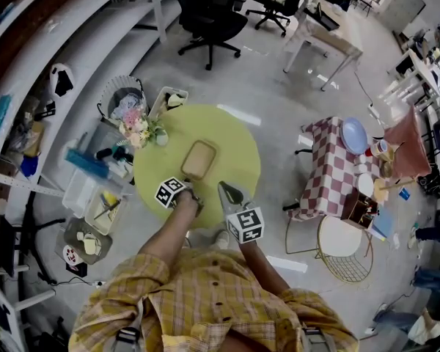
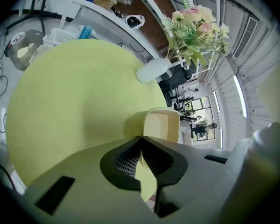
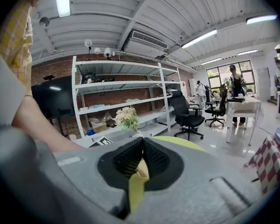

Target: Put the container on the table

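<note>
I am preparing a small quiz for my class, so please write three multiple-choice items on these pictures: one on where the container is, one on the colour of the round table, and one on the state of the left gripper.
1. Where is the container?
A. on the round table
B. inside a sink
C. on a stove

2. What colour is the round table?
A. red
B. yellow-green
C. black

3. In what state is the left gripper?
A. shut on the container
B. wide open
C. shut and empty

Answers:
1 A: the head view shows it lying on the round top, near the middle.
2 B: the top is yellow-green in the head view and the left gripper view.
3 C: the left gripper view shows the jaw tips together with nothing between them, and the container lies beyond them.
</note>
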The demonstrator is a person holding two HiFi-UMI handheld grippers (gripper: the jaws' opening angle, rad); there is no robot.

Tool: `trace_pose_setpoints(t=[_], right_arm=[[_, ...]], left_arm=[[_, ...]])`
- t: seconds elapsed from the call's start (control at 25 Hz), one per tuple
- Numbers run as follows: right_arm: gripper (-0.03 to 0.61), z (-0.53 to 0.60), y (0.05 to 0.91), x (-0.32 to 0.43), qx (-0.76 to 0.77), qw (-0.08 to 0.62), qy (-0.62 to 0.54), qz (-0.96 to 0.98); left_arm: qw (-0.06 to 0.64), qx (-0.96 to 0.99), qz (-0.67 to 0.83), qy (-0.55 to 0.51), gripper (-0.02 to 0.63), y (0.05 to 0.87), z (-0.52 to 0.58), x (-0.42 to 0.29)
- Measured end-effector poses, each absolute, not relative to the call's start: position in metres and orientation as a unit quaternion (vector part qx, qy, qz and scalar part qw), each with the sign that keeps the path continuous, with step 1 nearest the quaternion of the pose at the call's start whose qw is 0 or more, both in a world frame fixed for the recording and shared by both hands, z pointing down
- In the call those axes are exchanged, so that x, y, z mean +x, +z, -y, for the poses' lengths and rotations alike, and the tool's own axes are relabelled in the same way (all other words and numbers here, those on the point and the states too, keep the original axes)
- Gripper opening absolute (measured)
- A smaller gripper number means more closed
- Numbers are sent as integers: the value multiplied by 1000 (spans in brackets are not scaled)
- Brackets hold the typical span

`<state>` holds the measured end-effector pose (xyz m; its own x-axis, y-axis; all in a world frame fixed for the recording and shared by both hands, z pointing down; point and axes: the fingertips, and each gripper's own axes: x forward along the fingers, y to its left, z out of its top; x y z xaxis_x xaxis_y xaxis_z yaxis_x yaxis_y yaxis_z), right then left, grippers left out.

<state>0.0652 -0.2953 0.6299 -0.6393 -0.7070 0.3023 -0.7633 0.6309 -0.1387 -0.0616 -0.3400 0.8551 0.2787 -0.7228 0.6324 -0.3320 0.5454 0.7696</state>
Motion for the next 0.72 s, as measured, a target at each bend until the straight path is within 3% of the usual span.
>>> trace_pose_setpoints(t=[0.72], right_arm=[[-2, 296, 638, 76, 418, 118, 140, 890]], left_arm=[[686, 405, 590, -127, 15, 883, 328, -61]])
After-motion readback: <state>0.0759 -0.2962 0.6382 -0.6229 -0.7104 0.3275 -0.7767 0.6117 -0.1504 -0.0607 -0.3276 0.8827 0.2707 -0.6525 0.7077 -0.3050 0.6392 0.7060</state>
